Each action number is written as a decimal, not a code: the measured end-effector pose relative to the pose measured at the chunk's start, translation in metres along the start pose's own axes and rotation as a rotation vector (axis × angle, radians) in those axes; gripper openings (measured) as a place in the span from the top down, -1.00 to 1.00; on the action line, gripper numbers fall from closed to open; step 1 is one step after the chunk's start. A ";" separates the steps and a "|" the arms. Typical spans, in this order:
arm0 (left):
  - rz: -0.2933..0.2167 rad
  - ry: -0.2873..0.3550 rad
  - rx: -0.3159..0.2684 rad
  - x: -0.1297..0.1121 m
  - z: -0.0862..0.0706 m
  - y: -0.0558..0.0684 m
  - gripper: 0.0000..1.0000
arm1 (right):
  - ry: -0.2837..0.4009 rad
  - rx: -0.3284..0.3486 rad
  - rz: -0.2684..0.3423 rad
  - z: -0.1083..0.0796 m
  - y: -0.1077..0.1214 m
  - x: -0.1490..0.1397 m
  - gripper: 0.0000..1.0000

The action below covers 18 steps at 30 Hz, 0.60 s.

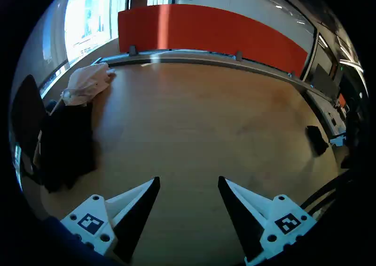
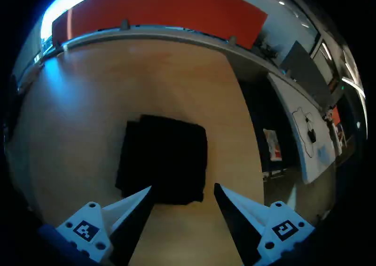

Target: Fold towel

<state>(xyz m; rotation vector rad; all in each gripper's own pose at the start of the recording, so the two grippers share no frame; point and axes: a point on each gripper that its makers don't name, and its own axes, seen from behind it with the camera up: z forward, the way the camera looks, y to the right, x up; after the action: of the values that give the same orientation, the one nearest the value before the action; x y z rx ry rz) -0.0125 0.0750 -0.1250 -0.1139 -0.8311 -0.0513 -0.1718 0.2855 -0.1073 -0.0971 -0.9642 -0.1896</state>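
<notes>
A black towel [image 2: 164,160] lies folded into a flat rectangle on the wooden table [image 2: 94,101], near the table's right edge. My right gripper [image 2: 183,187] hovers over the towel's near edge, open, with nothing between its fingers. My left gripper [image 1: 188,179] is open too and points across bare wooden tabletop [image 1: 197,120], holding nothing.
In the left gripper view a heap of black cloth [image 1: 66,144] sits at the table's left, with a pale bundle [image 1: 87,82] behind it and a dark chair [image 1: 26,115] beside it. A small black thing [image 1: 317,139] lies near the right edge. An orange divider [image 1: 211,31] lines the far edge.
</notes>
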 end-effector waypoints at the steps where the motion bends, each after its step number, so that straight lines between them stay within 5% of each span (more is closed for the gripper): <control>1: 0.001 0.003 0.000 0.001 0.001 -0.001 -0.83 | 0.024 0.007 0.012 -0.002 -0.004 0.006 -0.85; 18: 0.018 0.085 -0.002 0.037 0.013 -0.004 -0.83 | 0.430 0.109 0.176 -0.045 -0.068 0.109 -0.85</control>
<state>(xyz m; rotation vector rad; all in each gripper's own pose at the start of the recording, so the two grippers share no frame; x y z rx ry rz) 0.0029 0.0721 -0.0887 -0.1207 -0.7448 -0.0397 -0.0892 0.1984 -0.0434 -0.0379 -0.5320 0.0071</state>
